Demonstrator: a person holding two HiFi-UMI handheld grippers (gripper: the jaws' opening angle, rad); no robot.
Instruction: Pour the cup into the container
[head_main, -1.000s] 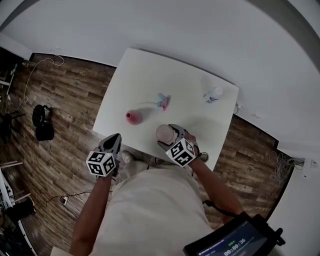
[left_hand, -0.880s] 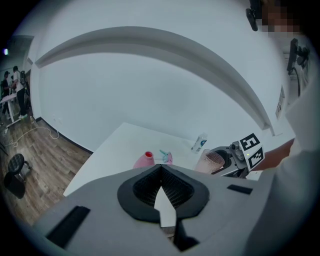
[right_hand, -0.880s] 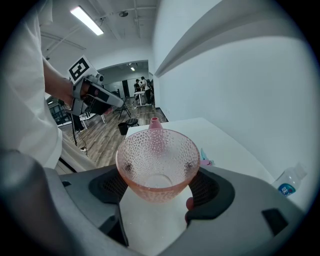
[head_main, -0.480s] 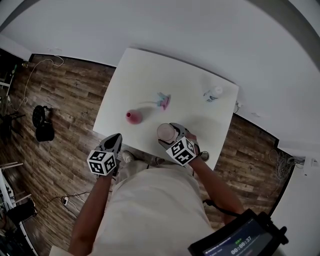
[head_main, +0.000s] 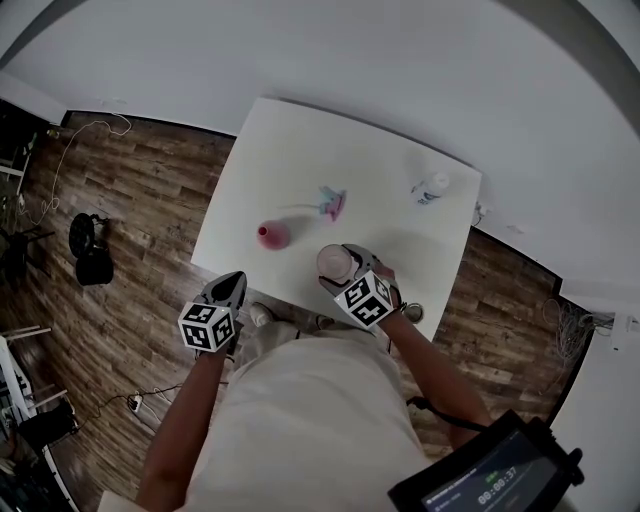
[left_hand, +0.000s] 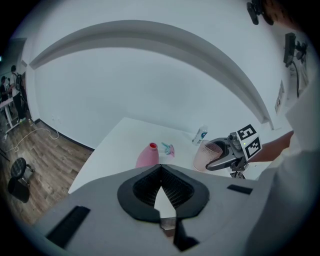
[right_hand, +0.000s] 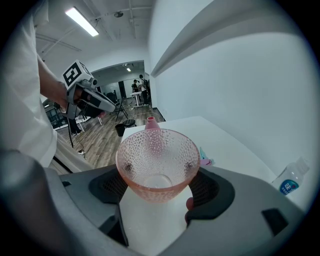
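A pink dimpled cup (head_main: 334, 263) stands upright just over the near part of the white table (head_main: 290, 140), and my right gripper (head_main: 340, 268) is shut on it. In the right gripper view the cup (right_hand: 157, 157) sits between the two dark pads (right_hand: 206, 191); I cannot make out anything inside it. The pink narrow-necked container (head_main: 271, 235) stands to the cup's left, a short gap away, seen as the container (left_hand: 148, 156) in the left gripper view. My left gripper (head_main: 226, 291) hangs off the table's near edge, shut and holding nothing.
A small pink and teal object (head_main: 331, 201) lies near the table's middle. A clear water bottle (head_main: 428, 188) stands at the far right corner. Wooden floor (head_main: 130, 200) surrounds the table, with a dark stool (head_main: 85, 245) on the left.
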